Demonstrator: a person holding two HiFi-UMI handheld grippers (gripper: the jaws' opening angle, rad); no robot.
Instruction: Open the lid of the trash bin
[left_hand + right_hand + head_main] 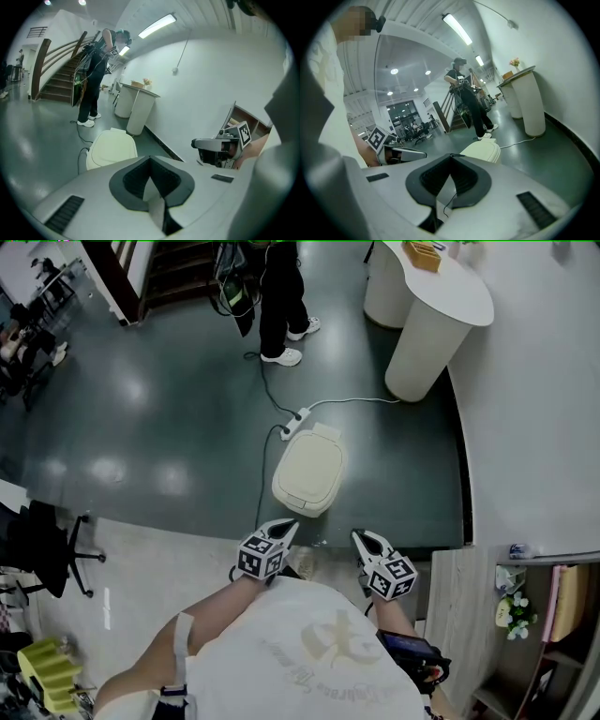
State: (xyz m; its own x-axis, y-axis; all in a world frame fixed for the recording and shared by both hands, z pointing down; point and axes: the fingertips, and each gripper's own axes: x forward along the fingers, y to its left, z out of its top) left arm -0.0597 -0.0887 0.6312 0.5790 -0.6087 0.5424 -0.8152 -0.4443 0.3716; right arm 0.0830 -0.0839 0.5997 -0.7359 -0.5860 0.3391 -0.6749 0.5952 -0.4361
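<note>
A cream trash bin (309, 470) with its lid down stands on the dark floor just ahead of me. It also shows in the left gripper view (112, 147) and the right gripper view (483, 150). My left gripper (286, 527) hovers near the bin's front edge, a little to its left, with its jaws shut and nothing between them. To the bin's right, my right gripper (361, 538) is also shut and holds nothing. Neither gripper touches the bin. Each gripper shows in the other's view: the right gripper (220, 147) and the left gripper (401, 153).
A power strip (295, 418) with a cable lies on the floor just behind the bin. A person (281, 296) stands farther back. White round counters (431, 329) and a curved wall are at the right, a shelf (534, 615) at the near right, a black chair (42, 545) at the left.
</note>
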